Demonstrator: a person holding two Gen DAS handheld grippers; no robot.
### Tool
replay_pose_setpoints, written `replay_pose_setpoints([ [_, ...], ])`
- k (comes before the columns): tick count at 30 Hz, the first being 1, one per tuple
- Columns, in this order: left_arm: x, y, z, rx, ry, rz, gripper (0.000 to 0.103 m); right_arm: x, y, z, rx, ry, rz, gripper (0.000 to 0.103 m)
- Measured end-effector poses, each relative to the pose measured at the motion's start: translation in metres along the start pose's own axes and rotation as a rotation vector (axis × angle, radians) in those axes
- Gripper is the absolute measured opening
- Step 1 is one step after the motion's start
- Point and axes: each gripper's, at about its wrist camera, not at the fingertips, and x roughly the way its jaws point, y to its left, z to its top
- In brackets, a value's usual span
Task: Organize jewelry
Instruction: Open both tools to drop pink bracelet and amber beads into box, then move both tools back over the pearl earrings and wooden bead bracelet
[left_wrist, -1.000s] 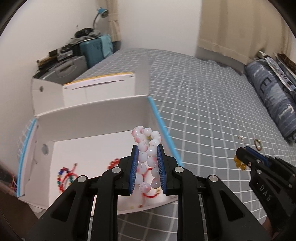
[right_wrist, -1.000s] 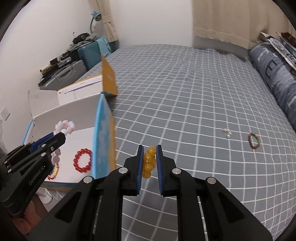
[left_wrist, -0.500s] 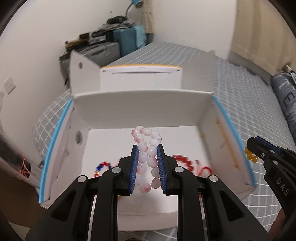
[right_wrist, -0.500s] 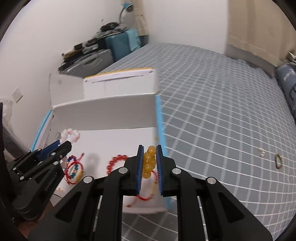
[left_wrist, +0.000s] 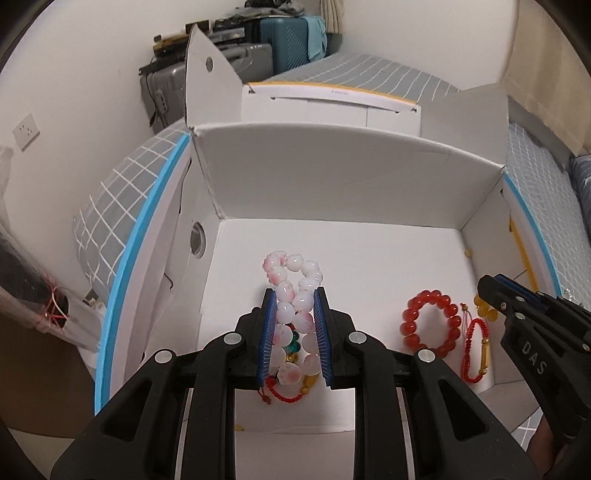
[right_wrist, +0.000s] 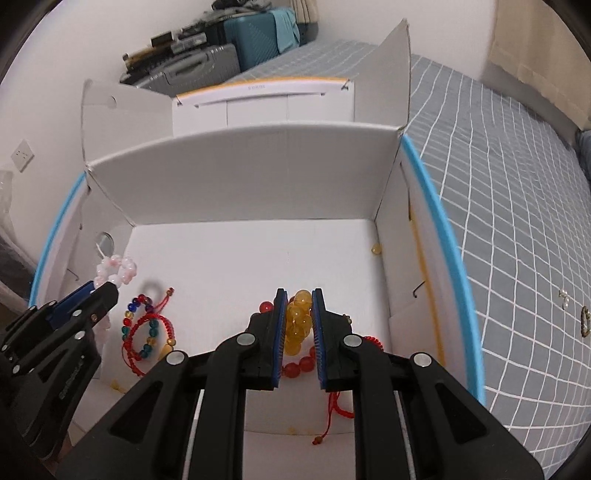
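My left gripper is shut on a pink-and-white bead bracelet and hangs over the inside of an open white box. The right gripper is shut on a yellow bead bracelet above the same box. On the box floor lie a red bead bracelet, a red cord bracelet with a gold tube and a multicoloured bead bracelet on red cord. The right gripper shows at the right of the left wrist view; the left gripper shows at the left of the right wrist view.
The box has blue-edged side walls and raised flaps, and sits on a grey checked bedspread. A brown bracelet and a small silver piece lie on the bedspread to the right. Suitcases stand by the far wall.
Both grippers have moved left from above the bedspread to over the box and come lower, each keeping its bracelet. The box floor and its bracelets now fill both views.
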Motion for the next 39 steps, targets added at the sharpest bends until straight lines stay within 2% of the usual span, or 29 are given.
replay_pose_setpoints([
  [6, 0.007, 0.003, -0.002, 0.001, 0.024, -0.004, 0.020, 0.014, 0.002, 0.000, 0.004, 0.041, -0.011, 0.013],
  [13, 0.004, 0.002, -0.002, 0.001, 0.026, 0.005, 0.024, 0.011, 0.003, 0.000, 0.005, 0.044, 0.010, 0.016],
  [14, 0.002, 0.001, -0.002, 0.005, 0.020, 0.005, 0.024, 0.009, 0.003, 0.000, 0.002, 0.040, 0.012, 0.021],
  [16, -0.001, 0.001, -0.002, 0.001, 0.015, -0.004, 0.033, 0.005, 0.004, 0.002, -0.002, 0.032, 0.020, 0.032],
  [18, -0.007, 0.001, -0.002, 0.003, -0.003, -0.002, 0.047, -0.003, 0.004, 0.003, 0.000, 0.010, 0.022, 0.048],
  [24, -0.023, 0.000, -0.001, -0.006, -0.057, -0.019, 0.076, -0.032, -0.007, 0.007, 0.020, -0.064, 0.018, 0.075],
  [27, -0.030, -0.003, -0.001, -0.005, -0.084, -0.026, 0.085, -0.044, -0.014, 0.008, 0.016, -0.091, 0.004, 0.087],
  [30, -0.037, -0.007, -0.001, -0.006, -0.107, -0.033, 0.092, -0.056, -0.023, 0.008, 0.027, -0.119, -0.009, 0.094],
  [33, -0.044, -0.015, 0.001, -0.005, -0.133, -0.044, 0.096, -0.069, -0.036, 0.005, 0.039, -0.136, -0.024, 0.095],
  [39, -0.059, -0.047, 0.003, 0.024, -0.160, -0.075, 0.097, -0.091, -0.079, -0.007, 0.079, -0.149, -0.067, 0.096],
])
